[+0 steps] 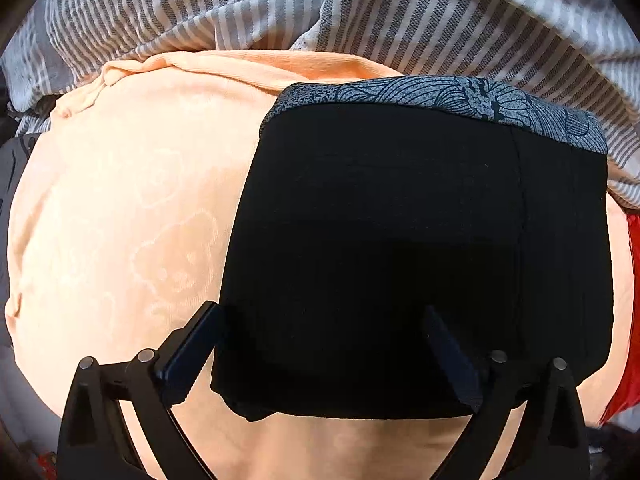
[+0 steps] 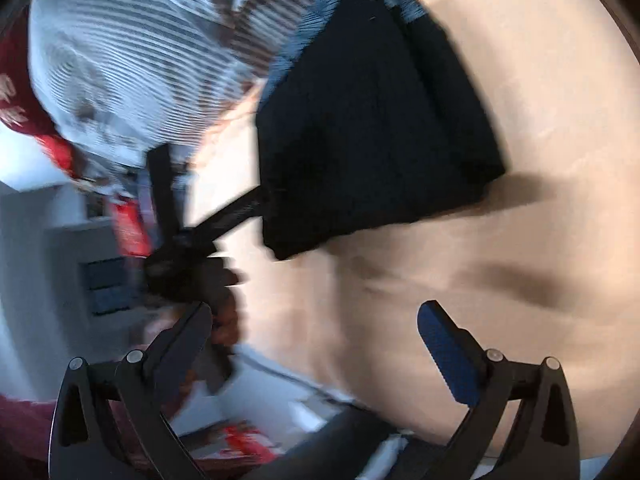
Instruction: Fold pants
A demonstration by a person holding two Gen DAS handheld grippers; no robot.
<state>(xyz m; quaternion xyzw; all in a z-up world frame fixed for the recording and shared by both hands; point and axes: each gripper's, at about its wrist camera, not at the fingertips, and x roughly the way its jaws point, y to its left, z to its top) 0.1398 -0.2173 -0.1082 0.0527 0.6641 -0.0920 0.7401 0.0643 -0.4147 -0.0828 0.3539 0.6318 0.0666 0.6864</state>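
- The black pants lay folded small on the peach blanket, between and just past the left gripper fingers, which stood wide open.
- The right gripper was open too, holding nothing, with the pants well ahead of it.
- The folding looked almost done.

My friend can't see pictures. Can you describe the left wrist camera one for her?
Folded black pants with a grey patterned waistband lie on a peach blanket. The left gripper is open around their near edge; a striped sheet is bunched behind.
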